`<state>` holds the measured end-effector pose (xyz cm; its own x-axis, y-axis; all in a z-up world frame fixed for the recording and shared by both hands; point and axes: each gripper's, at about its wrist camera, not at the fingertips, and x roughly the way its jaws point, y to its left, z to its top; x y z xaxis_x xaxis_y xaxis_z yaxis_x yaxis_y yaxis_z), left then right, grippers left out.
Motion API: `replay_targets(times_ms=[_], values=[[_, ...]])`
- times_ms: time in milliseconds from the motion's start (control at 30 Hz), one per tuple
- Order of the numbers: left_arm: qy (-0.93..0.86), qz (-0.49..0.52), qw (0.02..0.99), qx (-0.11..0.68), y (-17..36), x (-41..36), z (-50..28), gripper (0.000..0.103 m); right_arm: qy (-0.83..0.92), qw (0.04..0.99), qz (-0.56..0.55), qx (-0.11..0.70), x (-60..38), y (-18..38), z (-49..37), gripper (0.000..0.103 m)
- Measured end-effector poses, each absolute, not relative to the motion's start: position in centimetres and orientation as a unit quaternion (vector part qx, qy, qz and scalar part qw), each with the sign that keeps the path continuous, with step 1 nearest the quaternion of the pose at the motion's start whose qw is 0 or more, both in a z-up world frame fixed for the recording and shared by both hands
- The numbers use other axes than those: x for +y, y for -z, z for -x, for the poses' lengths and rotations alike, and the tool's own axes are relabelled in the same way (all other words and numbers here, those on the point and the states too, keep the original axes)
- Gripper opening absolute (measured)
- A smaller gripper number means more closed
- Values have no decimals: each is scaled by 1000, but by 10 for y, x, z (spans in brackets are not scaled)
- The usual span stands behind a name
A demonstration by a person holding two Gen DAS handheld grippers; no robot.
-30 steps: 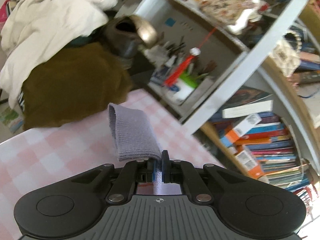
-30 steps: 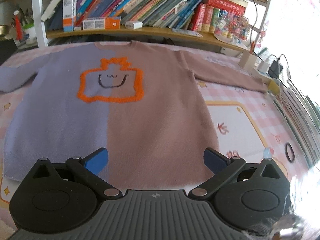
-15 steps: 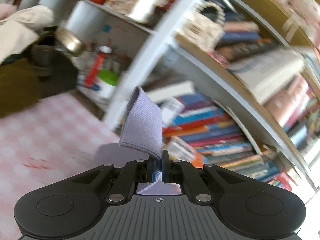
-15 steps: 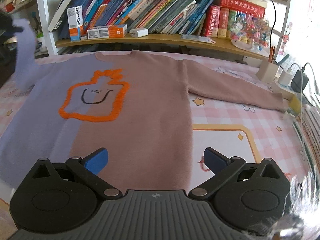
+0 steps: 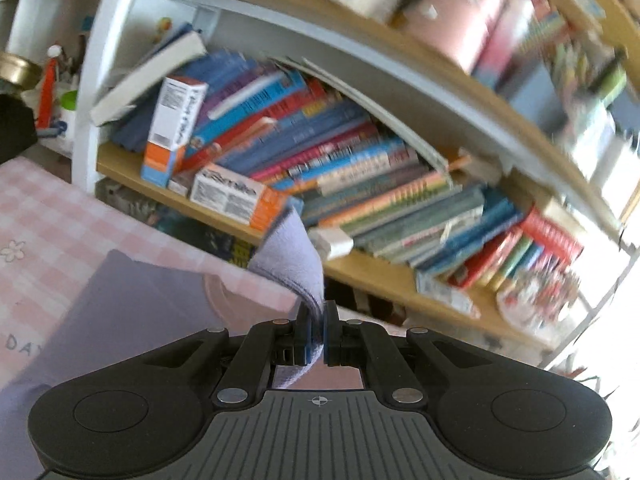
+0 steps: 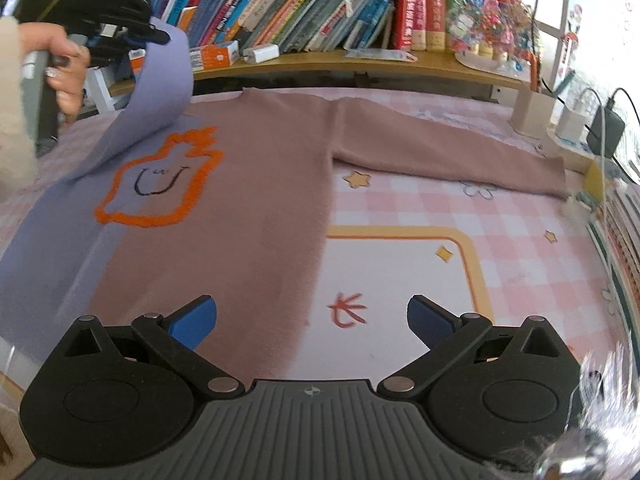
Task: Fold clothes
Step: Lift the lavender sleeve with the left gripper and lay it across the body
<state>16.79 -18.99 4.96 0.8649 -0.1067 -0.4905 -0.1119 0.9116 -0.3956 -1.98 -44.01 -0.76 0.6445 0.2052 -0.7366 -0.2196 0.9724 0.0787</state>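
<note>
A half-lilac, half-mauve sweater with an orange outlined figure lies flat on the pink checked tablecloth. My left gripper is shut on the cuff of the lilac sleeve. In the right wrist view that gripper, held by a hand, lifts the lilac sleeve up over the sweater's left shoulder. My right gripper hangs open above the sweater's hem, touching nothing. The mauve sleeve stretches out flat to the right.
A bookshelf packed with books runs along the table's far edge. A pen cup, chargers and cables stand at the far right. More books are stacked along the right edge.
My left gripper has swung right, carrying the lilac sleeve up off the table and in over the sweater. The right gripper has shifted right along the hem, still open.
</note>
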Motion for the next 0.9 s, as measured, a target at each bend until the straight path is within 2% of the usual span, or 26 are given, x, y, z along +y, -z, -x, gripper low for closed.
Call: replay_targets(times_ms=[233,333,400,467,500,567,700,900], values=[[-16,138,939,314,-23,-225,-185,6,-113,906,3,409,-459,10,21,103],[-8,116,931,345,-9,-232,-189,20,-110,906,1,408,-464,10,20,103],[4,107,930,353,-6,-237,-187,43,-106,907,-2,408,-468,11,19,103],[16,98,930,354,-4,-242,-183,56,-103,906,-5,410,-471,12,18,103],[23,92,930,354,-3,-245,-181,59,-104,906,-6,411,-472,13,17,103],[44,70,934,346,-6,-248,-172,63,-107,905,-7,412,-472,14,16,103],[19,-42,947,318,-9,-242,-146,63,-113,904,-13,413,-470,15,11,103],[-90,-130,921,356,7,-173,-103,60,-121,902,-24,413,-467,18,4,103]])
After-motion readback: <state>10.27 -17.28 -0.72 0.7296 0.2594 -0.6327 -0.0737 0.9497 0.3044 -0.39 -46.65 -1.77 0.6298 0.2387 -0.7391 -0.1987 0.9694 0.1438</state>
